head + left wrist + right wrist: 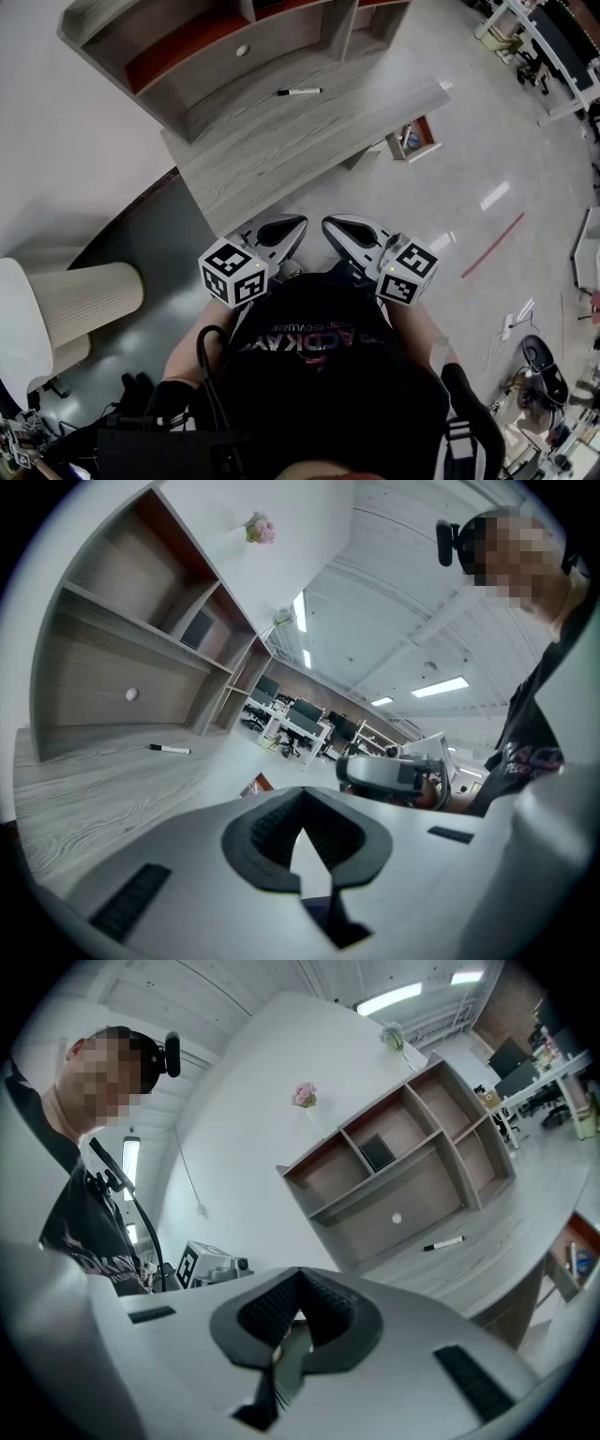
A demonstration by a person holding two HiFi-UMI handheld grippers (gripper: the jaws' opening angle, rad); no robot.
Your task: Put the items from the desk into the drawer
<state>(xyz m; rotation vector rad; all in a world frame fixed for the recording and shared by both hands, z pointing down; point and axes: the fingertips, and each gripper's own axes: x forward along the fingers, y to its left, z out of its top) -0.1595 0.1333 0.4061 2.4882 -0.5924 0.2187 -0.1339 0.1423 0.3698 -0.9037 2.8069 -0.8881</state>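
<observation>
Head view: I hold both claws close to my chest, on the near side of the worktop (281,150), touching nothing.
Left claw (296,223): drawn together, tips meeting, nothing between them; my own camera on it shows the same (302,794).
Right claw (330,224): also narrowed right down, tips meeting and empty, and its own camera confirms this (298,1276).
Marker cubes: one on each claw, left (234,272) and right (408,272), just in front of my shirt.
Marker pen (299,92): slim, with a white barrel and a dark end.
Pen's place: flat on the grey wood-grain worktop, towards the back, near the foot of the shelf unit (187,56) and well apart from both claws.
Pen's axis: nearly level across the head view, about parallel to the shelf unit's back panel, dark end to my left.
Pen in the claw views: a small dark-tipped stick lying alone on the wood, in both the left (170,750) and the right (442,1243).
Drawer (415,138): pulled open off the right end of the worktop, lower down, with orange-red sides; something blue lies inside, too small to name.
Shelf unit: grey wood with red-lined edges, and a small white round disc (243,51) on its back panel.
</observation>
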